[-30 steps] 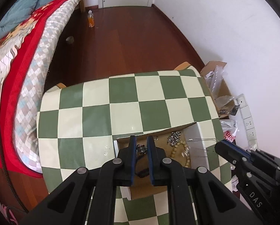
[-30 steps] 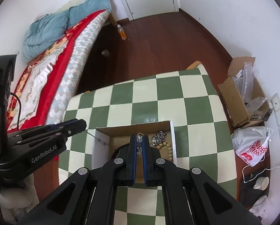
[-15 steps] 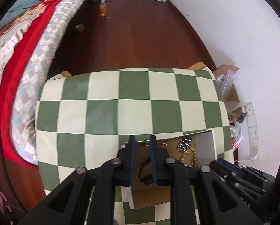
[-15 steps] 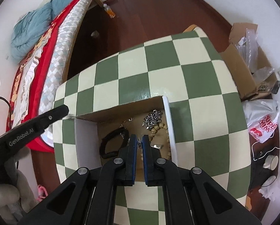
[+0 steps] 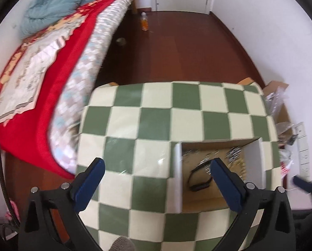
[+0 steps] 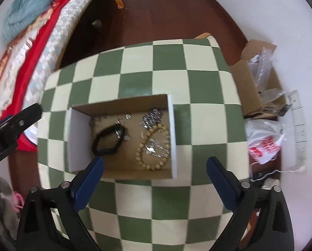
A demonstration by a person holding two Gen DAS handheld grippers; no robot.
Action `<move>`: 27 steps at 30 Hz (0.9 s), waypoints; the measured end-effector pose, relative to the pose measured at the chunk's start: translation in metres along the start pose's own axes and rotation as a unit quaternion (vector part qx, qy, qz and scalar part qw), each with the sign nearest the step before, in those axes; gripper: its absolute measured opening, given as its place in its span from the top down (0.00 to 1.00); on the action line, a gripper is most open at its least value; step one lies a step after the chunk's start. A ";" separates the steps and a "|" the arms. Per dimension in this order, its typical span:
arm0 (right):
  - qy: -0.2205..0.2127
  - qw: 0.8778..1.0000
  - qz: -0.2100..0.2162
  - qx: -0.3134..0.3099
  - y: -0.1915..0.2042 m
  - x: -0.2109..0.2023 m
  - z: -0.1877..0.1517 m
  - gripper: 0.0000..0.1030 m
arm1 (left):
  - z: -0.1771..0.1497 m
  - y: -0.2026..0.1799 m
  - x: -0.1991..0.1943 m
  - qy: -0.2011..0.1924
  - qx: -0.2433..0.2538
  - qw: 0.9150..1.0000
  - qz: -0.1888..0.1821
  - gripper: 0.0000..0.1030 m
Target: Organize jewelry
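An open cardboard box (image 6: 172,138) sits on the green-and-cream checked table (image 6: 135,71). Inside lie a black band (image 6: 107,140), a wooden bead bracelet (image 6: 153,148), a silver chain piece (image 6: 152,118) and small silver bits. My right gripper (image 6: 154,164) is wide open and empty, above the box's near edge. My left gripper (image 5: 158,167) is wide open and empty, above the table left of the box (image 5: 177,175); its right finger overlaps the box. The left gripper's tip also shows at the left of the right wrist view (image 6: 33,110).
A bed with a red quilt (image 5: 41,62) stands left of the table. An orange bottle (image 5: 144,22) stands on the wooden floor. A cardboard carton with plastic (image 6: 258,71) and a white bag (image 6: 264,144) lie on the floor at the right by the wall.
Both grippers have opened from shut. A silver piece has been let go from the right gripper into the box. The left gripper has moved left, off the box.
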State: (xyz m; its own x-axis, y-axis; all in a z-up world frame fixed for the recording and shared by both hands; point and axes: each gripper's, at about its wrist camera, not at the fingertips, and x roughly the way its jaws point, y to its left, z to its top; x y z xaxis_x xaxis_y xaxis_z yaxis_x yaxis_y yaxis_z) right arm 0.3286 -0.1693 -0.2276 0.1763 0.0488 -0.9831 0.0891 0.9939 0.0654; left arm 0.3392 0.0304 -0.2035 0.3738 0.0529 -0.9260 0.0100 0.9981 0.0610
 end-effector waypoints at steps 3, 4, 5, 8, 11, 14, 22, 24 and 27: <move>-0.004 0.999 -0.035 -0.011 0.000 -0.002 -0.009 0.00 | -0.020 0.008 0.004 0.008 -0.008 1.000 0.015 0.00; -0.006 0.999 -0.047 -0.016 0.000 -0.002 -0.012 0.00 | -0.025 0.010 0.006 0.013 -0.012 1.000 0.014 0.00; -0.008 0.998 -0.055 -0.019 -0.001 -0.002 -0.016 0.00 | -0.033 0.012 0.010 0.022 -0.017 1.000 0.011 0.00; -0.004 0.998 -0.058 -0.016 -0.005 0.001 -0.026 0.00 | -0.050 0.014 0.015 0.037 -0.019 0.999 0.019 0.00; -0.001 0.998 -0.059 -0.012 -0.009 0.003 -0.037 0.00 | -0.066 0.013 0.014 0.043 -0.021 0.999 0.021 0.00; -0.005 0.998 -0.056 -0.008 -0.012 -0.002 -0.051 0.00 | -0.079 0.013 0.005 0.036 -0.029 0.999 0.022 0.00; -0.054 0.997 -0.057 -0.002 -0.013 -0.039 -0.087 0.00 | -0.105 0.012 -0.044 -0.007 -0.033 0.999 0.022 0.00; -0.072 0.996 -0.056 0.000 -0.012 -0.056 -0.097 0.00 | -0.111 0.012 -0.065 -0.027 -0.033 0.999 0.019 0.00; -0.100 0.994 -0.051 0.004 -0.011 -0.083 -0.111 0.00 | -0.119 0.012 -0.097 -0.056 -0.030 0.998 0.015 0.00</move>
State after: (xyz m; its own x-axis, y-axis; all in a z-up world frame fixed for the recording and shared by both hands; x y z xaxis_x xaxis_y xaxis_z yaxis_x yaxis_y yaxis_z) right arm 0.2046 -0.1735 -0.1655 0.3568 -0.0738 -0.9313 0.1245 0.9917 -0.0309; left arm 0.1922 0.0411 -0.1570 0.4746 0.0821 -0.8764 -0.0573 0.9964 0.0623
